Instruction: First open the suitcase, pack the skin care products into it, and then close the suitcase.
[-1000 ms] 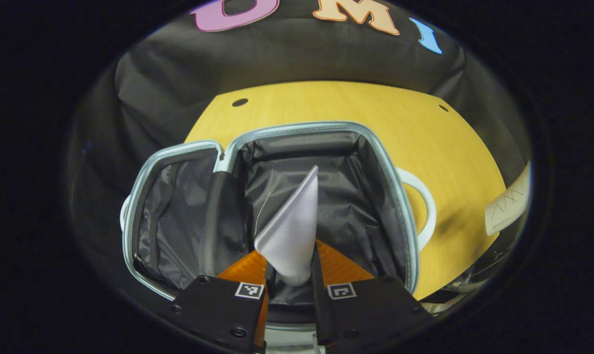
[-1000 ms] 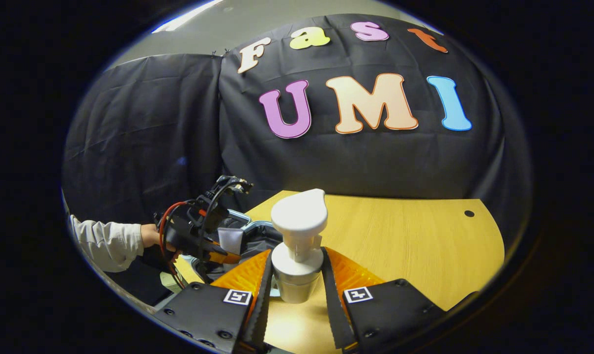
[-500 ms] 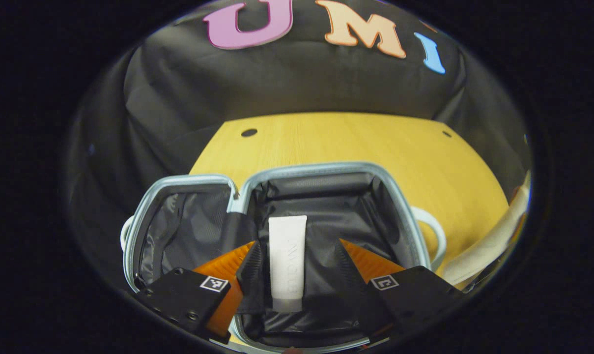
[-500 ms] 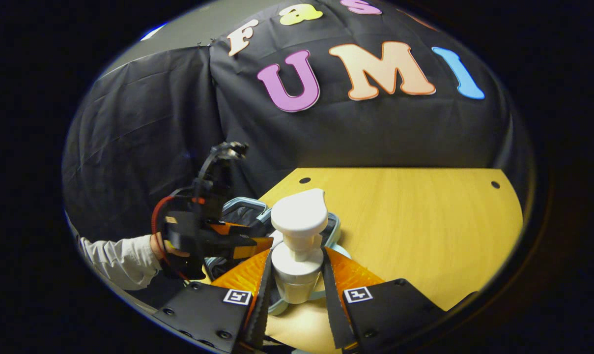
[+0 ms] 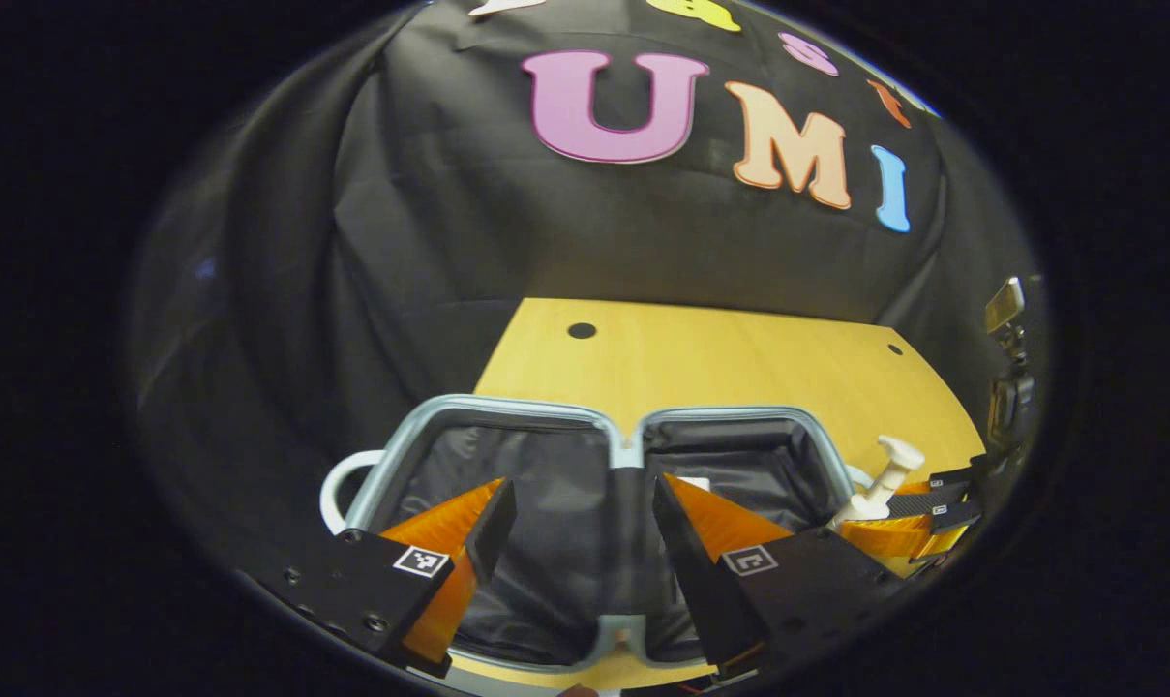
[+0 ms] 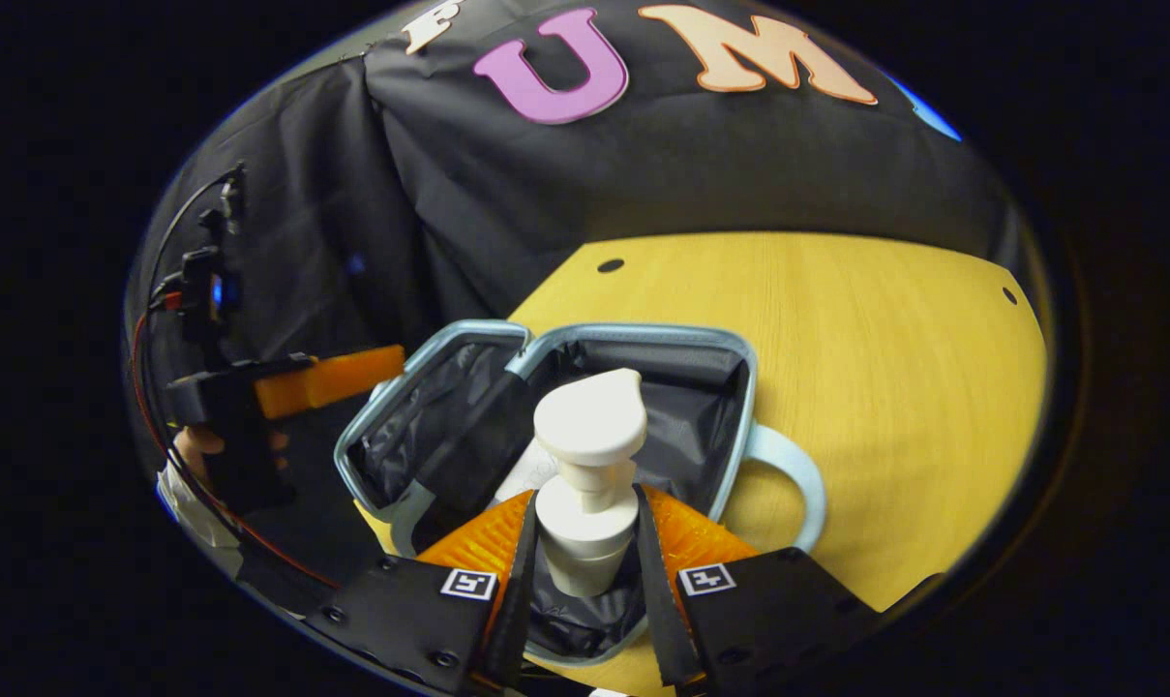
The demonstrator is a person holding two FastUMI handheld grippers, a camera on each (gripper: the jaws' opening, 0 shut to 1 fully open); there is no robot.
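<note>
Left gripper (image 5: pixel 575 508): its jaws stood wide apart and held nothing. It hung over the near edge of the open suitcase.

Right gripper (image 6: pixel 577 542): its jaws were closed on the pump bottle, one finger pressing on each side of the bottle's body.

Pump bottle (image 6: pixel 586 455): it was white, with a wide flat pump head on top. It stood upright between the right jaws, over the right half of the suitcase. In the left gripper view the pump bottle (image 5: pixel 880 479) showed far off to the right of the left jaws, tilted, in the other gripper's fingers.

Suitcase (image 5: pixel 507 411): it was small, with a pale blue rim and dark lining, and lay open flat on the table. Both halves lay ahead of the left jaws. In the right gripper view the suitcase (image 6: pixel 735 387) lay just beyond and under the right jaws.

Tube (image 6: pixel 531 474): something white lay inside the suitcase, just left of the bottle and partly hidden behind it. I could not tell for sure what it was.

Handles: one white loop handle (image 5: pixel 338 479) stuck out to the left of the left jaws. One pale handle (image 6: pixel 797 479) stuck out to the right of the right jaws.

Table (image 6: pixel 885 358): it was yellow wood and lay under the suitcase.

Hand (image 6: pixel 207 445): it held the other gripper, far left of the right jaws.
</note>
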